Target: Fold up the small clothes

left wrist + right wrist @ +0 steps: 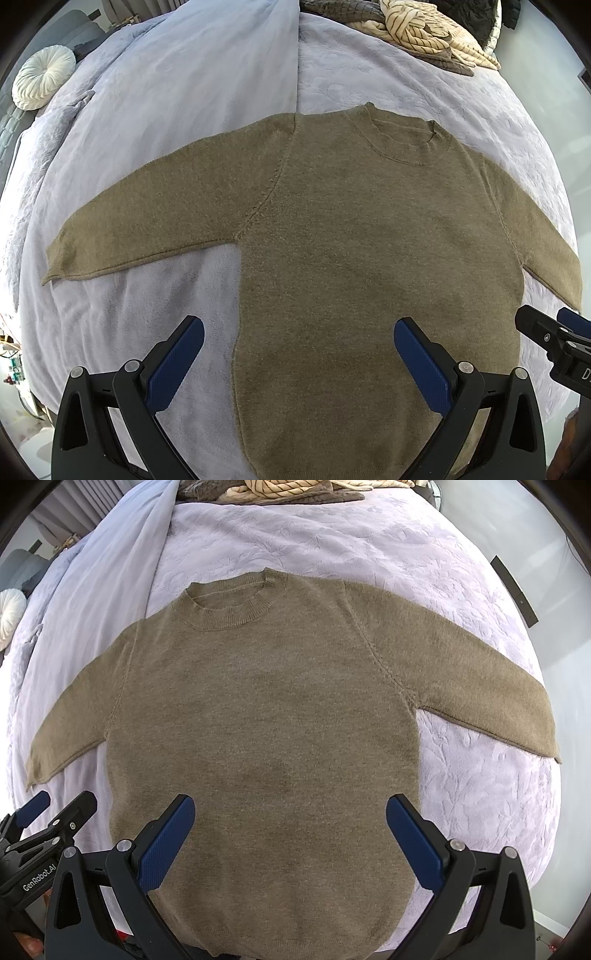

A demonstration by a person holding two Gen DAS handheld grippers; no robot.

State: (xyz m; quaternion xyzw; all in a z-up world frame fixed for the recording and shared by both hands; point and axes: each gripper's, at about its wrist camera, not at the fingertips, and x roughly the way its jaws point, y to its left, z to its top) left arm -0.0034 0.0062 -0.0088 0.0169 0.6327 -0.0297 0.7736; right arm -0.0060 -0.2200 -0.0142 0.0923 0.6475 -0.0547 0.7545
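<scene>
A small olive-brown knit sweater [351, 240] lies flat on the lilac bed cover, collar away from me, both sleeves spread out to the sides. It also shows in the right wrist view [266, 716]. My left gripper [299, 332] is open and empty, hovering over the sweater's lower left side edge. My right gripper [290, 808] is open and empty over the lower body of the sweater, near the hem. The right gripper shows at the right edge of the left wrist view [554, 339], and the left gripper shows at the lower left of the right wrist view [51, 819].
The lilac bed cover [369, 542] spreads all around the sweater. A pile of striped and grey clothes [417, 33] lies at the far edge. A round white cushion [42, 75] sits far left. The bed edge curves down at right [546, 812].
</scene>
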